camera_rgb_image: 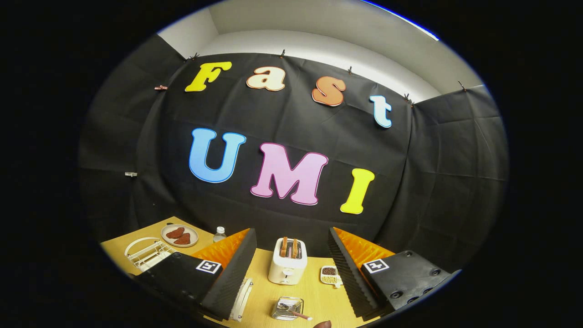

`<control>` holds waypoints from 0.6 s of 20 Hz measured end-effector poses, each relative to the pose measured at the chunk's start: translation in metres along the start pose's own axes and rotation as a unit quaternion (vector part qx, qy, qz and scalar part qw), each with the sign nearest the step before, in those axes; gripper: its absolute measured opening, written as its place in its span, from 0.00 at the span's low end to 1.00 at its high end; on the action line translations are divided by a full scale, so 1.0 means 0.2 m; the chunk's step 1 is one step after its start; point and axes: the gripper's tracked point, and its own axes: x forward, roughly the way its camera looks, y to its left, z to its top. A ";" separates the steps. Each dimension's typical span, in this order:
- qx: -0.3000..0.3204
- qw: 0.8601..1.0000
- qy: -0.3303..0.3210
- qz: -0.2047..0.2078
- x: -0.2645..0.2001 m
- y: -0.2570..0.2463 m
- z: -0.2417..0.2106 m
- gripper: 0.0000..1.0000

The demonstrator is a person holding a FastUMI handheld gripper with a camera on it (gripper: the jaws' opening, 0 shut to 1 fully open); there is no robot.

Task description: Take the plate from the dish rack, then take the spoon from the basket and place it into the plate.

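Gaping tongs [288,278], spoon [295,313] in basket [287,308] between

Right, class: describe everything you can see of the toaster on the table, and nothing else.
The toaster is a small white or cream two-slot model with a smooth, glossy-looking body and rounded corners. It stands upright on the wooden table, just ahead of the gripper, whose open fingers flank it without touching. Two slices of browned toast stick up from its slots. A dark lever or knob shows low on its front. Nothing else appears to touch it.
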 end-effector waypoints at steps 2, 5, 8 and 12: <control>0.003 1.000 0.005 0.003 0.01 0.01 -0.01 0.97; 0.011 1.000 0.009 0.004 0.02 0.03 -0.03 0.97; 0.009 1.000 0.013 0.004 0.04 0.03 -0.04 0.97; 0.014 1.000 0.021 0.006 0.06 0.07 -0.07 0.97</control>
